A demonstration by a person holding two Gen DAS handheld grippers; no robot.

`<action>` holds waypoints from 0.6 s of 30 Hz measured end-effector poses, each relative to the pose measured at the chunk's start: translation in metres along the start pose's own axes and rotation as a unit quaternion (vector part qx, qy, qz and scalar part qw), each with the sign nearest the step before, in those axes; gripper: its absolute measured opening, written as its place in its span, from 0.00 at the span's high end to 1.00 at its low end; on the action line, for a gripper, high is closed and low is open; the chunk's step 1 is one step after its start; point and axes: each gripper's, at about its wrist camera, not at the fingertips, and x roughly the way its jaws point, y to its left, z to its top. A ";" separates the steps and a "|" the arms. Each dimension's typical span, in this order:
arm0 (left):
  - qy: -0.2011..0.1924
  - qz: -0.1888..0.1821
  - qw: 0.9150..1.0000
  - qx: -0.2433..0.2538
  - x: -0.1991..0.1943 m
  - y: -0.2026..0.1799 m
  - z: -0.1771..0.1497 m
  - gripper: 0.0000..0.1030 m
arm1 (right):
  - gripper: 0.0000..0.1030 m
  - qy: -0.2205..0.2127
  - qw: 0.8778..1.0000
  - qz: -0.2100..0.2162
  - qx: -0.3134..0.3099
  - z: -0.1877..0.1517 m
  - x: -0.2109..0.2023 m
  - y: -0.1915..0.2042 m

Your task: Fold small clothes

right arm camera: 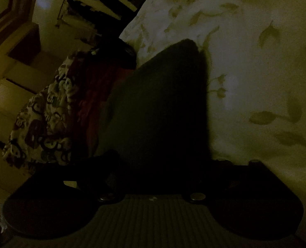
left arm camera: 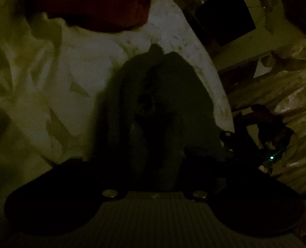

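Both tongs are lost in deep shadow, and the room is very dim. In the left wrist view, the left tongs [left arm camera: 159, 86] reach forward as a dark mass over a pale bed sheet [left arm camera: 80, 86] printed with leaves; a dark cloth [left arm camera: 153, 111] seems bunched around the fingers, but whether the fingers are clenched on it or spread apart I cannot tell. Beyond the tips, at the top of that view, a red garment [left arm camera: 95, 6] lies on the sheet, apart from the tongs. To the right of the bed edge sits crinkled shiny plastic [left arm camera: 287, 103], with a small green light [left arm camera: 272, 157] glowing near it.

In the right wrist view, the right tongs [right arm camera: 173, 95] also point out over the same leaf-printed sheet [right arm camera: 246, 62], and a large dark shape [right arm camera: 159, 107], seemingly cloth, covers them completely; its grip cannot be told either. To its left lies red fabric [right arm camera: 91, 95], touching a patterned cloth [right arm camera: 43, 128] in white with dark ring shapes that hangs at the bed's edge. Wooden furniture [right arm camera: 12, 24] stands farther left, beyond the bed.
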 end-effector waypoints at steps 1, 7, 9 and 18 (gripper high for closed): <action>-0.002 0.005 1.000 0.009 0.000 -0.003 0.000 0.63 | 0.02 -0.001 1.000 0.001 -0.007 -0.001 0.003 0.002; -0.016 0.020 0.997 0.067 -0.017 -0.050 -0.002 0.72 | 0.28 -0.039 0.997 -0.004 -0.071 0.001 -0.025 0.030; -0.020 0.011 0.996 0.091 -0.025 -0.076 -0.004 0.72 | 0.34 -0.054 0.996 0.012 -0.073 0.007 -0.044 0.042; -0.013 -0.106 0.975 0.197 -0.016 -0.236 -0.042 0.72 | 0.42 -0.114 0.982 0.002 -0.154 0.064 -0.214 0.088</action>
